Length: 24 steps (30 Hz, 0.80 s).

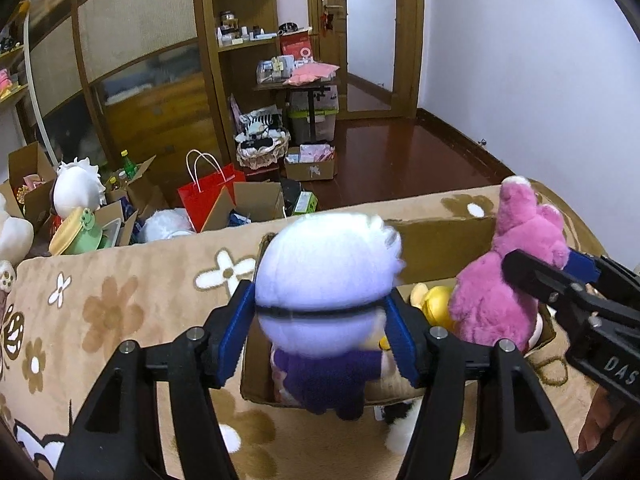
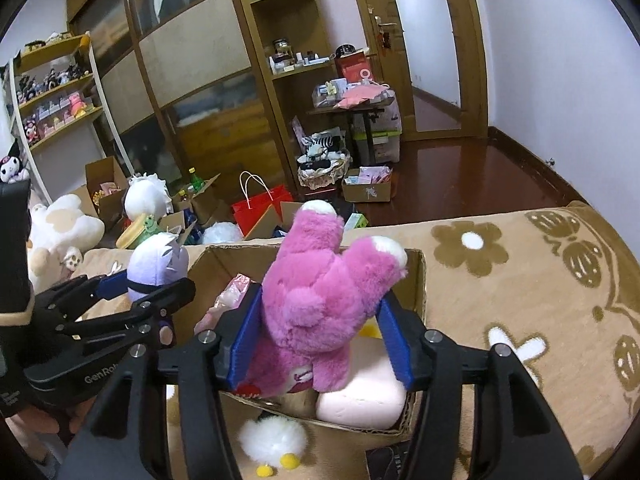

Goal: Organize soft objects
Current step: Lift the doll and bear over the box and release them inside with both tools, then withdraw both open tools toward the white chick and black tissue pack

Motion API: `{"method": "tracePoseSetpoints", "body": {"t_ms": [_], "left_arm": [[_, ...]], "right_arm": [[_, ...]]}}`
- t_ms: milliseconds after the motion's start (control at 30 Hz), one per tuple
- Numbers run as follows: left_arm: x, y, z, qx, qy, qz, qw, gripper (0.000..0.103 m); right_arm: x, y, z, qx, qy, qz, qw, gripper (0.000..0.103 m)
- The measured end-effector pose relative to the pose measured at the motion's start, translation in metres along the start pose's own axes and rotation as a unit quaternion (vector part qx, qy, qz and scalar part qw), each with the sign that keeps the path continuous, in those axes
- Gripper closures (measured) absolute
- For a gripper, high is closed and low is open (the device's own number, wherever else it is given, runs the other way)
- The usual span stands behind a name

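My left gripper (image 1: pixel 320 332) is shut on a white-haired doll in purple clothes (image 1: pixel 326 280) and holds it over the near left part of an open cardboard box (image 1: pixel 440 240) on a flowered brown blanket. My right gripper (image 2: pixel 318 340) is shut on a pink plush bear (image 2: pixel 316 280), held upside down over the same box (image 2: pixel 416 280). In the left wrist view the bear (image 1: pixel 508 276) hangs at the right. A yellow toy (image 1: pixel 438 304) and a pale pink cushion (image 2: pixel 368 396) lie inside the box.
A white fluffy toy with yellow feet (image 2: pixel 274 442) lies on the blanket (image 2: pixel 520 280) in front of the box. Beyond the blanket's far edge the floor holds a red paper bag (image 1: pixel 210 196), cardboard boxes (image 1: pixel 310 168) and plush toys (image 2: pixel 64 224). Wardrobes and shelves stand behind.
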<state>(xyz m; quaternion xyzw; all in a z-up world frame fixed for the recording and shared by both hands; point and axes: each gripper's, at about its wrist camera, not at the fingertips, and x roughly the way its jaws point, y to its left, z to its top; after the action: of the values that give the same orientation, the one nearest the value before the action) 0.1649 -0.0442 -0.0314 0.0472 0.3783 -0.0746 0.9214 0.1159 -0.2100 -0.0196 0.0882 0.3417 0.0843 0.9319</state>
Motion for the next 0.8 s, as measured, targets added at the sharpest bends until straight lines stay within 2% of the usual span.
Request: {"method": "tracePoseSetpoints", "body": {"t_ms": [167,233,367,433,533,700,800], "left_arm": [[0.004,0.001,-0.003,-0.002,0.014,0.001,0.9999,0.032],[0.004,0.002,-0.005,-0.002,0.017,0.005,0.9998,0.028],[0.001,0.003,-0.008,0.002,0.024,0.011,0.9997,0.025],[-0.003,0.003,-0.009,0.007,0.028,0.016,0.9995,0.021],[-0.011,0.003,-0.01,0.006,0.023,0.019,0.9995,0.014],[-0.031,0.001,-0.014,0.007,0.016,0.019,0.9997,0.008],[-0.04,-0.001,-0.019,0.006,0.014,0.017,0.9997,0.004]], "right_arm": [[-0.001,-0.003,0.0,0.012,0.002,0.004,1.0,0.039],[-0.003,-0.004,0.001,0.014,0.0,0.004,1.0,0.031],[-0.009,-0.006,0.001,0.024,-0.003,0.002,1.0,0.025],[-0.014,-0.007,0.002,0.027,-0.004,-0.002,1.0,0.016],[-0.023,-0.009,0.001,0.029,-0.005,-0.006,1.0,0.011],[-0.043,-0.012,-0.001,0.036,-0.011,-0.014,0.999,0.001],[-0.055,-0.013,-0.005,0.038,-0.013,-0.019,0.999,0.0]]}}
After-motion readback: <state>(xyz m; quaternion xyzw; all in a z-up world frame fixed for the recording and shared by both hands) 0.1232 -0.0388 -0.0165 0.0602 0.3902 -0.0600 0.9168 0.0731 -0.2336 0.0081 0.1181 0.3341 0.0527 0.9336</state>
